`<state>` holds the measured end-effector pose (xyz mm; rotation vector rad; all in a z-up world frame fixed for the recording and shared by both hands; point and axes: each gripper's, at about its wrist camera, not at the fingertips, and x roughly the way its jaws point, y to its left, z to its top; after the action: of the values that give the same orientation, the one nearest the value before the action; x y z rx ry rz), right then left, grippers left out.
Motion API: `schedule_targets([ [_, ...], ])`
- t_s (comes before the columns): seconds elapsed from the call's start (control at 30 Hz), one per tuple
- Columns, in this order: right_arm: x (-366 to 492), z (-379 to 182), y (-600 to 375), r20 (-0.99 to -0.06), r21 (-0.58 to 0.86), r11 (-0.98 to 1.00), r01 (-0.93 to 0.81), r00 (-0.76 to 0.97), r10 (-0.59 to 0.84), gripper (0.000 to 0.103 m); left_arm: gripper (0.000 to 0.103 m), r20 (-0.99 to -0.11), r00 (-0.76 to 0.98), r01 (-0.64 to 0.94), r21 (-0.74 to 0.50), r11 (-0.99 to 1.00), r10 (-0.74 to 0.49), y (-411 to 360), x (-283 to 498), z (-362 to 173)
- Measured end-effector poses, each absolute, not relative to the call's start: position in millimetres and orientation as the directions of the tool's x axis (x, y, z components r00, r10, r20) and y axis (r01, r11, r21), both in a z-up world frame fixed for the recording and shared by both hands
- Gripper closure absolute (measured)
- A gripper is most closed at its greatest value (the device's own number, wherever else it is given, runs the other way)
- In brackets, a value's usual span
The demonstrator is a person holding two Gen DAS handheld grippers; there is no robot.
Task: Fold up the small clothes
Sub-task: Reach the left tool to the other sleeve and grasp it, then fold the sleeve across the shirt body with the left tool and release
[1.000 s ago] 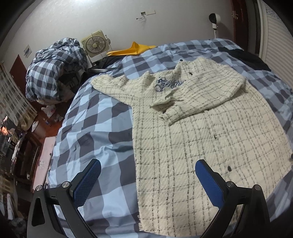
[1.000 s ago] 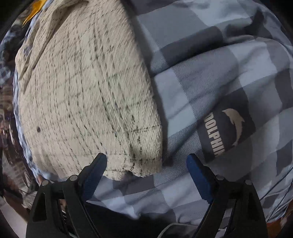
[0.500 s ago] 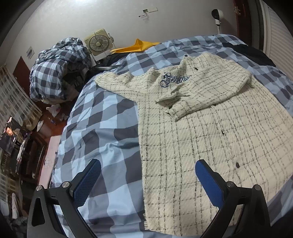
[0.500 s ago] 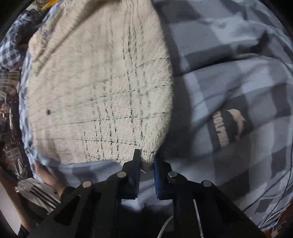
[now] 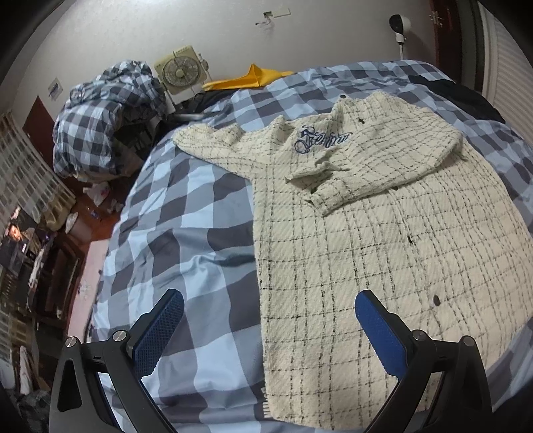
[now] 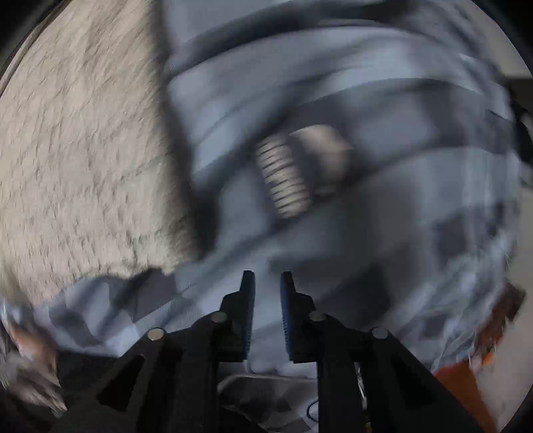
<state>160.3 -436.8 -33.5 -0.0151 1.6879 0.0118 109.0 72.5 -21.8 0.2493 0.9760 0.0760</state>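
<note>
Jacket (image 5: 383, 239): spread on the bed (image 5: 186, 213), toward its right side.
Sleeve (image 5: 376, 173): folded across the chest.
Fan (image 5: 180, 71): behind the bed.
Bedding heap (image 5: 106, 123): left of the fan.

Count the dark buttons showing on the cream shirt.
3 on the shirt: one near the collar, one mid-front, one near the hem. The folded sleeve may hide more.

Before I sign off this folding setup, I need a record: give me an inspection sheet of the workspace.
Surface: bed under a blue checked duvet.
Job's things: cream plaid shirt spread flat, one sleeve folded across the chest.
Clutter: bundled checked bedding, yellow cloth, dark garment.
Grippers: left gripper open over the hem; right gripper narrowly open, nothing between its pads, jaws just reopened.
Cables: nothing seen clearly.
Surroundings: small fan, wall camera, cluttered floor beside the bed.
</note>
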Motion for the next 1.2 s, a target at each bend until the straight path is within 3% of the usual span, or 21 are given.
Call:
schedule_targets([
  [0.13,157.5,48.0,-400.9,-0.957,0.235,0.972,-0.016,0.169,0.234,0.013,0.0,-0.855,0.512,0.057,0.134,0.989,0.086,78.2,131.1,-23.6],
  [0.2,148.9,76.6,-366.7,-0.88,0.384,0.922,-0.048,0.282,0.381,0.006,0.0,-0.869,0.493,0.053,0.083,0.995,0.046,79.3,153.4,-25.0],
  [0.3,141.9,79.2,-318.1,-0.763,0.562,0.821,-0.097,0.321,0.561,0.005,0.0,-0.884,0.468,0.034,0.05,0.998,0.028,76.9,194.2,-33.6],
  [0.4,151.8,47.3,-285.7,-0.684,0.666,0.736,-0.116,0.298,0.666,0.005,0.0,-0.911,0.411,0.005,0.014,1.0,0.011,73.2,239.2,-55.9],
  [0.57,165.2,-8.8,-273.3,-0.778,0.576,0.815,-0.067,0.26,0.572,0.006,0.009,-0.936,0.35,0.011,-0.033,0.999,-0.035,55.0,292.8,-100.2],
  [0.63,168.9,-13.4,-277.9,-0.76,0.61,0.79,-0.061,0.237,0.605,0.005,0.015,-0.953,0.303,0.026,-0.022,0.999,-0.029,44.6,307.6,-125.0],
  [0.7,170.1,-10.2,-284.8,-0.755,0.607,0.791,-0.069,0.258,0.602,0.005,0.032,-0.965,0.262,0.015,-0.008,1.0,-0.011,41.7,315.7,-142.5],
  [0.73,169.5,-5.6,-285.3,-0.76,0.595,0.801,-0.072,0.273,0.589,0.005,0.034,-0.969,0.246,0.0,-0.028,1.0,-0.027,42.3,319.5,-150.5],
  [0.77,170.5,-4.2,-287.3,-0.764,0.583,0.808,-0.079,0.286,0.579,0.005,0.045,-0.968,0.245,-0.009,-0.055,0.998,-0.051,43.4,320.5,-152.3],
  [0.8,168.9,1.2,-287.0,-0.761,0.584,0.808,-0.079,0.293,0.579,0.005,0.065,-0.965,0.246,-0.018,-0.099,0.995,-0.091,44.4,321.3,-152.8],
  [0.9,163.0,8.8,-294.9,-0.729,0.62,0.783,-0.044,0.337,0.596,0.005,0.09,-0.957,0.253,-0.017,-0.153,0.988,-0.144,41.9,323.1,-141.8],
  [1.0,162.8,12.6,-307.0,-0.689,0.658,0.753,-0.007,0.399,0.605,0.005,0.096,-0.952,0.281,0.015,-0.12,0.993,-0.12,35.8,327.8,-118.6],
  [1.2,167.4,10.0,-312.8,-0.677,0.668,0.744,0.025,0.437,0.592,0.005,0.097,-0.901,0.417,0.091,-0.093,0.992,-0.122,23.8,341.2,-26.2],
])
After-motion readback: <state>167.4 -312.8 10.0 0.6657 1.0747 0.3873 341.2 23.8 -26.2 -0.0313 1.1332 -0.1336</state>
